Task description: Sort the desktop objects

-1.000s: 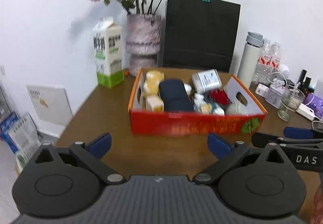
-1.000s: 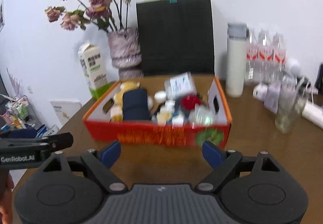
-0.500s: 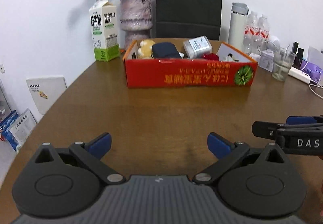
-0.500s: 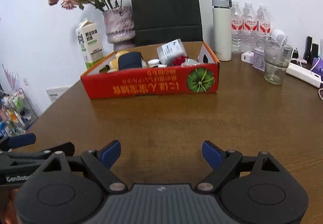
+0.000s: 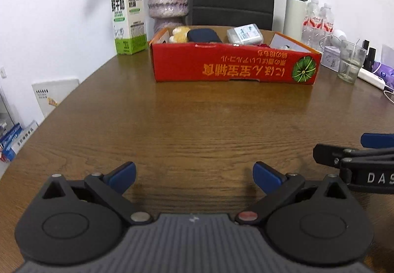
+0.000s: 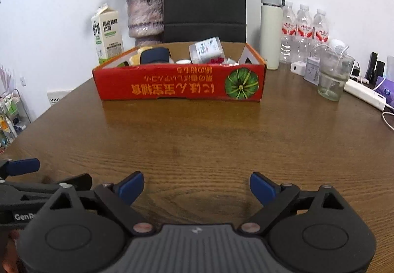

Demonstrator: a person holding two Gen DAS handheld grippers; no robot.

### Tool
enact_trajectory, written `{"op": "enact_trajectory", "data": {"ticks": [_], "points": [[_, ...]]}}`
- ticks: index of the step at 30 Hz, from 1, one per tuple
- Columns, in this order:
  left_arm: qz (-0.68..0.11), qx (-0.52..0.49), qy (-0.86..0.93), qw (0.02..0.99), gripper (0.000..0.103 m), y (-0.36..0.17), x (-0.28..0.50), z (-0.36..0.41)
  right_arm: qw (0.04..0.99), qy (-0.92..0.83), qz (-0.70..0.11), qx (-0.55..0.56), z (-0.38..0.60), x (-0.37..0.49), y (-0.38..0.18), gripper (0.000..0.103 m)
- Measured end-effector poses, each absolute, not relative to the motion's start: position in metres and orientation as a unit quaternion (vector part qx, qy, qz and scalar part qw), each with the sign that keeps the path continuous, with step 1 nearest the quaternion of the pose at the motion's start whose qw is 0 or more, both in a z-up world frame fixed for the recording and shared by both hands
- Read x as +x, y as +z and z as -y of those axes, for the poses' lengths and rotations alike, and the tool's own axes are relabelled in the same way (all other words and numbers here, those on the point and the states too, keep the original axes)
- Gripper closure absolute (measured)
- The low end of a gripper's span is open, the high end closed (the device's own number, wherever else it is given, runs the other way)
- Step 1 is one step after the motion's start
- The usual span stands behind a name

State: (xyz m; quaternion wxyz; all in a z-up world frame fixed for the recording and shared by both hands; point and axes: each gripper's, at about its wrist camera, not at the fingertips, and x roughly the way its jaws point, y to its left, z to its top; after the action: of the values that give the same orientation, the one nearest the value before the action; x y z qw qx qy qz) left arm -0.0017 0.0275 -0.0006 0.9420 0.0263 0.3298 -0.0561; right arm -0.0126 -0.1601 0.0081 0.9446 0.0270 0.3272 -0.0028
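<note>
Both claws have dropped low and back since a second ago; red box (image 5: 234,66) now upper centre on the counter (image 5: 197,125). Left claw (image 5: 194,175) and right claw (image 6: 197,187) wide open, empty. Box contents mostly hidden behind front wall.

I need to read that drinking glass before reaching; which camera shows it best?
The right wrist view: the drinking glass stands whole and unobstructed, right of the red box. The left wrist view shows it smaller, near the edge.
</note>
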Motion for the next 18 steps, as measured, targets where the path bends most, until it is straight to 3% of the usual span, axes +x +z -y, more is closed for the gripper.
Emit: {"op": "enact_trajectory", "data": {"ticks": [9, 15, 18], "points": [[-0.343, 0.026, -0.061, 0.937, 0.000, -0.002, 0.006, -0.027, 0.942, -0.010, -0.334, 0.022, 0.161, -0.008, -0.004, 0.009], [-0.344, 0.025, -0.061, 0.937, 0.000, -0.002, 0.007, -0.026, 0.939, -0.028, -0.342, 0.020, 0.164, -0.005, -0.006, 0.000], [-0.344, 0.026, -0.060, 0.937, 0.000, -0.002, 0.008, -0.026, 0.939, -0.029, -0.342, 0.021, 0.166, -0.005, -0.006, 0.000]]}}
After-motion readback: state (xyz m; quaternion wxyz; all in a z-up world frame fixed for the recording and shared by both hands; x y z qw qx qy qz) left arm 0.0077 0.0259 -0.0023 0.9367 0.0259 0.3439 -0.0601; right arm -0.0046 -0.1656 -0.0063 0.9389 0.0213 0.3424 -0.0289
